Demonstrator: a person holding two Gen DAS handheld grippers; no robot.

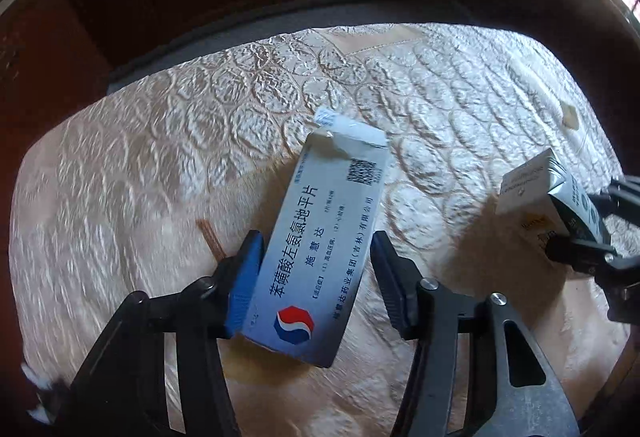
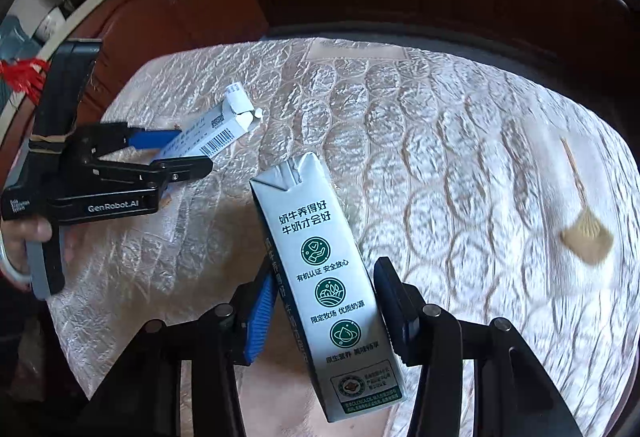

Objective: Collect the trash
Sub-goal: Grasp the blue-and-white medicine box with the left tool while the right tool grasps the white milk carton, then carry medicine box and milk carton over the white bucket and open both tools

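Tilting steeply down, left tool (image 1: 316, 273) straddling medicine box (image 1: 320, 237), right tool (image 2: 324, 313) clamping milk carton (image 2: 324, 277)

- The bedspread (image 1: 440, 85) is showing shiny cream with embossed tan rings.
- The medicine box (image 1: 320, 249) is wearing white, blue lettering (red-and-blue emblem).
- The milk carton (image 2: 332, 297) is displaying grey-white with dark-green icons.
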